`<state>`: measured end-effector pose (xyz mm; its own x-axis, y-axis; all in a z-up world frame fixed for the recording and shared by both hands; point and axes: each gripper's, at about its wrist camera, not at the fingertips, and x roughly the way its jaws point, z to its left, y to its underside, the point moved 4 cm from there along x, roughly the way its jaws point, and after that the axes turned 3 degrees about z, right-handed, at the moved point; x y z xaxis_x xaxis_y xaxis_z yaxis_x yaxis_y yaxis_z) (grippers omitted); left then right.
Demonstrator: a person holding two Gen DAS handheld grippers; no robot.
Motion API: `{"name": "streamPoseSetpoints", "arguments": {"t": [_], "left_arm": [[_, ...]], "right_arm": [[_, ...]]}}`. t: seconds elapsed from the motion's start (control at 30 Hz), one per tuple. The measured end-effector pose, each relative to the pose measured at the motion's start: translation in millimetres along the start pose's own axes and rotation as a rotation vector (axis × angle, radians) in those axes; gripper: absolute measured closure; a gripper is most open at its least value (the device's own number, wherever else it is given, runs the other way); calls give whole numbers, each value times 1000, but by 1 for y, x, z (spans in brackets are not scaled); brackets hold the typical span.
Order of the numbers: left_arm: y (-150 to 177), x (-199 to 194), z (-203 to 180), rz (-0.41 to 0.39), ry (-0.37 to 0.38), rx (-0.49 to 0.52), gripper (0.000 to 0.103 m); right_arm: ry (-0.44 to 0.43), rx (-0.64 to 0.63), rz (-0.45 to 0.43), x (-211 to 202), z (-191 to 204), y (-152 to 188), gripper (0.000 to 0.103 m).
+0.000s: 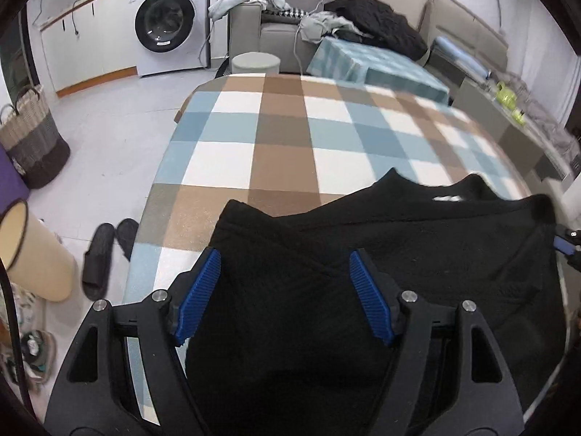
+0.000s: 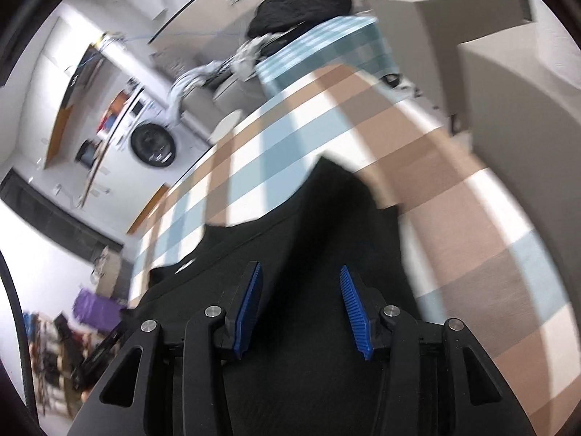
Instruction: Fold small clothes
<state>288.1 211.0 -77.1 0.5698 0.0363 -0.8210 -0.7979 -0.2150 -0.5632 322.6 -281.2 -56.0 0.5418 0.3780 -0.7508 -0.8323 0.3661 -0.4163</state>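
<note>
A black garment (image 1: 399, 239) lies spread over the near part of the table with the brown, blue and white check cloth (image 1: 283, 127). A small white label (image 1: 448, 198) shows near its far edge. My left gripper (image 1: 285, 254) hovers over the garment's left portion, its blue pads wide apart with black fabric under and between them. In the right wrist view the same garment (image 2: 326, 210) runs up to a point on the check cloth (image 2: 454, 218). My right gripper (image 2: 300, 267) stands over it, jaws partly apart, pads not pressing the cloth.
Off the table's left edge are a pair of dark slippers (image 1: 105, 250), a cream bin (image 1: 32, 254) and a woven basket (image 1: 29, 138). Behind stand a washing machine (image 1: 167, 21), a round stool (image 1: 256, 62) and a sofa piled with clothes (image 1: 374, 25).
</note>
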Motion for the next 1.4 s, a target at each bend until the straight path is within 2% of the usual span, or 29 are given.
{"name": "streamPoseSetpoints", "arguments": {"t": [0.07, 0.1, 0.13, 0.17, 0.2, 0.23, 0.3, 0.33, 0.37, 0.43, 0.5, 0.53, 0.63, 0.7, 0.87, 1.07, 1.23, 1.4], "left_arm": [[-3, 9, 3, 19, -21, -9, 32], [-4, 11, 7, 28, -25, -16, 35], [-5, 13, 10, 31, -24, -19, 47], [-7, 16, 12, 31, -32, -18, 53], [-7, 18, 14, 35, -47, -14, 66], [-7, 20, 16, 35, -51, -13, 81], [-8, 20, 21, 25, -31, -16, 94], [-9, 18, 24, 11, -13, -25, 97], [-10, 13, 27, -13, -3, -39, 97], [-14, 4, 34, -60, 3, -64, 98], [-18, -4, 46, -100, 8, -115, 98], [-20, -7, 50, -108, 10, -134, 98], [-23, -7, 63, -113, 18, -177, 98], [-23, -4, 66, -106, 18, -189, 98], [-20, 0, 68, -94, 15, -205, 98], [-20, -12, 72, -146, 38, -239, 98], [-17, -11, 72, -125, 27, -242, 98], [-14, -7, 72, -105, 25, -246, 98]], "right_arm": [[-44, -14, 40, 13, 13, 7, 60], [-53, -25, 57, 20, 18, 9, 73], [-43, -40, 65, 28, 22, 10, 81], [-32, -54, 71, 34, 26, 10, 90], [-36, -65, 73, 39, 30, 9, 99], [-48, -75, 71, 43, 34, 8, 100], [-64, -62, 53, 45, 39, 1, 100], [-104, -43, 18, 42, 42, -5, 100], [-153, -20, -43, 35, 43, -14, 100], [-101, 23, -95, 31, 39, -24, 100], [-78, 78, -88, 34, 32, -29, 89], [-67, 87, -74, 35, 30, -30, 88], [-31, 70, -64, 33, 26, -29, 84], [-14, 57, -67, 28, 24, -29, 73], [41, 10, -88, 12, 14, -24, 62], [130, -23, -103, -8, -7, -13, 62], [221, 17, -85, 1, -33, -15, 62], [246, 33, -69, 19, -42, -19, 62]]}}
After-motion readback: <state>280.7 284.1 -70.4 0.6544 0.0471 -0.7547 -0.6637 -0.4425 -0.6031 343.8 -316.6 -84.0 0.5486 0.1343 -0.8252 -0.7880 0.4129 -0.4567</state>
